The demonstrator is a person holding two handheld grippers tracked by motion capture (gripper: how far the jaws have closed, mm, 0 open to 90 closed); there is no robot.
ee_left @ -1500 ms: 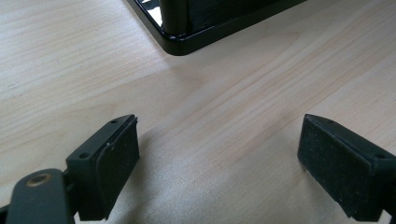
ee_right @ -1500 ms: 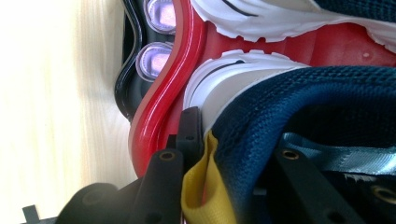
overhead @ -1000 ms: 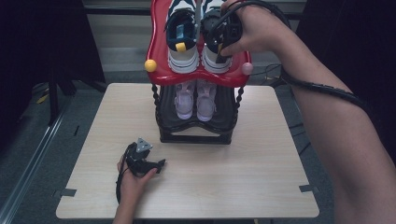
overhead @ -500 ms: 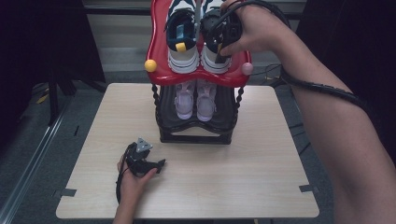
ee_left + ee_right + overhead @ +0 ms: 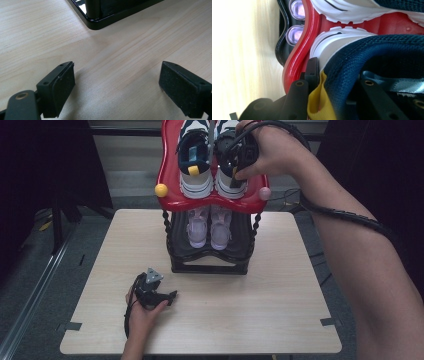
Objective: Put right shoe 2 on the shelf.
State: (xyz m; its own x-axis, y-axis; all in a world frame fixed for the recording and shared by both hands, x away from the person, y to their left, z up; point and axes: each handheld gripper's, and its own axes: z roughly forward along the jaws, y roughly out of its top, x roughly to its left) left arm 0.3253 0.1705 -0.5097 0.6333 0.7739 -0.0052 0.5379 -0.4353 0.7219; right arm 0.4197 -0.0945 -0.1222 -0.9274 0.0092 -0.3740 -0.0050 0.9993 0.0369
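Observation:
A pair of navy-and-white sneakers stands on the red top shelf [image 5: 172, 200] of a small shoe rack. My right gripper [image 5: 240, 157] is up there, shut on the heel collar of the right sneaker [image 5: 227, 185], with one jaw inside the shoe and one outside. In the right gripper view my right gripper [image 5: 339, 82] pinches the navy collar [image 5: 367, 50] beside a yellow pull tab [image 5: 319, 100]. The left sneaker [image 5: 195, 165] stands untouched beside it. My left gripper [image 5: 159, 289] rests low on the table in front of the rack, open [image 5: 116, 85], with bare wood between its pads.
A lilac pair of shoes [image 5: 210, 227] sits on the black lower shelf [image 5: 240, 245]. The rack's black base corner [image 5: 105, 17] lies just ahead of my left gripper. The light wooden table [image 5: 250, 315] spreads around the rack. A yellow knob [image 5: 160, 190] and a pink knob [image 5: 264, 194] top the rack's posts.

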